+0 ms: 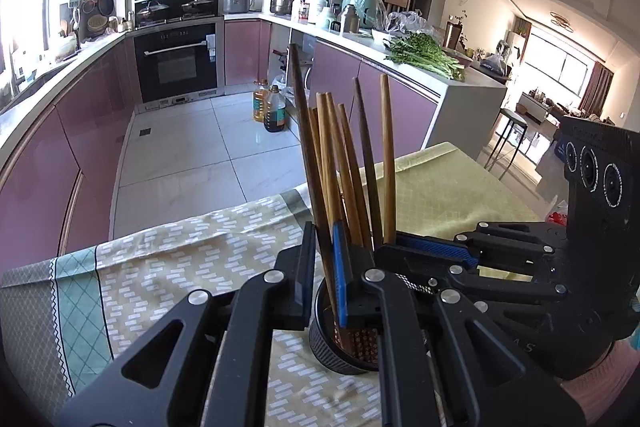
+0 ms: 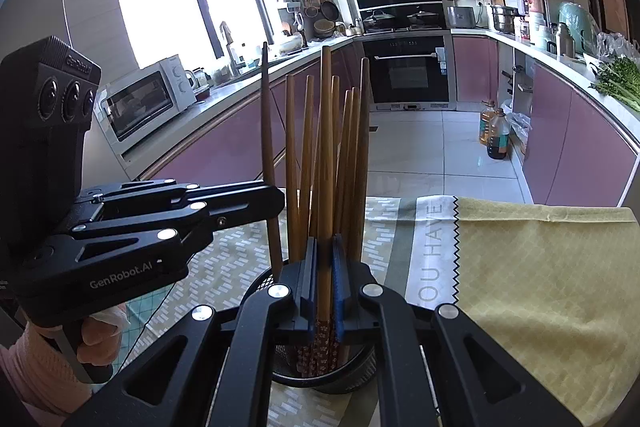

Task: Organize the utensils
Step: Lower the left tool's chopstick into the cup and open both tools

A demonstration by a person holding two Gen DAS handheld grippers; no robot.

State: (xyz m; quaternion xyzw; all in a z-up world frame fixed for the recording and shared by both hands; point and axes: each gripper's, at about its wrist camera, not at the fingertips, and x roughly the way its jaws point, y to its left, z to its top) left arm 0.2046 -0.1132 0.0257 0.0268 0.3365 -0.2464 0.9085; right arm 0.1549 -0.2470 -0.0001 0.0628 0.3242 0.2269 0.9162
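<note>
A black mesh holder [image 1: 340,355] [image 2: 332,379] stands on the cloth-covered table with several wooden chopsticks [image 1: 344,163] [image 2: 352,155] upright in it. My left gripper [image 1: 324,267] is shut on a dark chopstick [image 1: 306,131] whose lower end reaches into the holder. In the right wrist view the left gripper [image 2: 278,201] comes in from the left with that dark chopstick [image 2: 267,123]. My right gripper [image 2: 325,287] is shut on a lighter chopstick [image 2: 326,163] with a patterned red end, which stands in the holder. The right gripper [image 1: 390,251] meets the bundle from the right.
A patterned tablecloth [image 1: 160,267] and a yellow-green cloth [image 2: 540,287] cover the table, whose far edge drops to the tiled kitchen floor [image 1: 192,155]. Purple cabinets and counters run round the room. Oil bottles [image 1: 274,109] stand on the floor. A gloved hand [image 2: 100,331] holds the left gripper.
</note>
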